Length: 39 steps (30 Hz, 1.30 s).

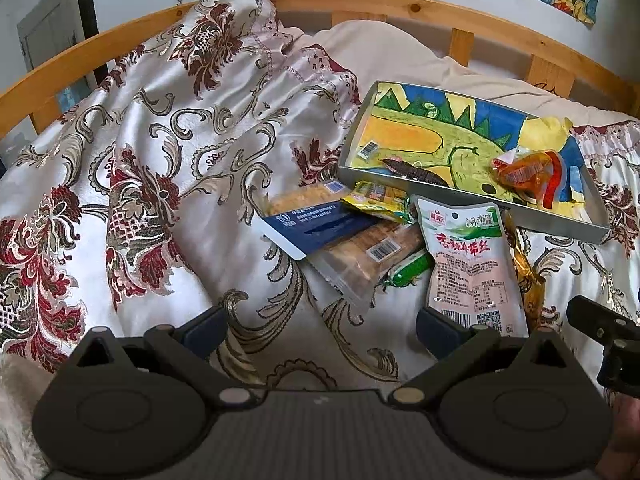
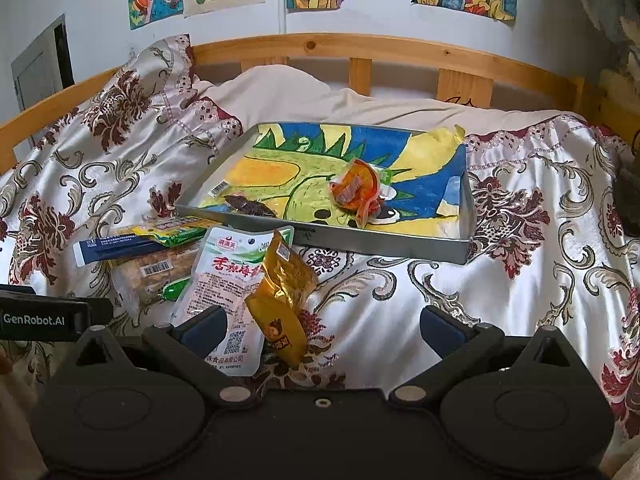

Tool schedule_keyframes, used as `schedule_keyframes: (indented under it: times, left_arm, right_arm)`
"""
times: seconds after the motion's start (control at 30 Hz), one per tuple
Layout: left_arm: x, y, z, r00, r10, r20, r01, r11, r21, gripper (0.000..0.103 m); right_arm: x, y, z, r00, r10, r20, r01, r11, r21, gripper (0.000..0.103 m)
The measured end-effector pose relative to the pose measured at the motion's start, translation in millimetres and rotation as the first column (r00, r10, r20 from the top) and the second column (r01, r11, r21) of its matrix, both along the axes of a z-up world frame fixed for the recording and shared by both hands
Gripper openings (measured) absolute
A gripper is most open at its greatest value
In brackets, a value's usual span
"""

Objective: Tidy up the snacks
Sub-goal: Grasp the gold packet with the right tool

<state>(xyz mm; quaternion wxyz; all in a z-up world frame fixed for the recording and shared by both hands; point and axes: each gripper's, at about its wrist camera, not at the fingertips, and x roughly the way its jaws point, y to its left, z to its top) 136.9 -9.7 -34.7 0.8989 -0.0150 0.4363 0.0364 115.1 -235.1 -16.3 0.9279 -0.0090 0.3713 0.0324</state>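
The right gripper was spread wide and empty, low over the bedspread, with the gold packet just ahead between its fingers. The left gripper was likewise spread and empty, near the white pouch. The remaining snacks lay piled beside the tray, which already held an orange packet and a dark snack. The gold packet leaned on the pouch; a pinch could catch both or snag the soft, slippery cloth, and the tray might tip on it.
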Motion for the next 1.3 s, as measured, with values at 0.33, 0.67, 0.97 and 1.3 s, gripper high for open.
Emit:
schedule_keyframes:
  times: [0.33, 0.67, 0.97, 1.3]
  left_arm:
    - [3, 3, -4, 0.999, -0.019, -0.03, 0.017, 0.998, -0.062, 0.102]
    - [1, -17, -7, 0.993, -0.12, -0.011, 0.119, 0.991, -0.055, 0.102]
    - [3, -34, -9, 0.983, -0.183, 0.025, 0.184, 0.982, -0.052, 0.102]
    - [12, -30, -14, 0.991, -0.136, 0.02, 0.137, 0.986, -0.099, 0.102]
  right_arm:
    - [9, -5, -2, 0.998, 0.013, -0.063, -0.011, 0.999, 0.035, 0.102]
    - [41, -13, -4, 0.989, 0.062, -0.138, -0.054, 0.997, 0.058, 0.102]
    - [82, -22, -9, 0.971, 0.19, -0.146, -0.162, 0.97, 0.182, 0.101]
    - [105, 0, -35, 0.943, 0.274, -0.188, -0.234, 0.95, 0.207, 0.09]
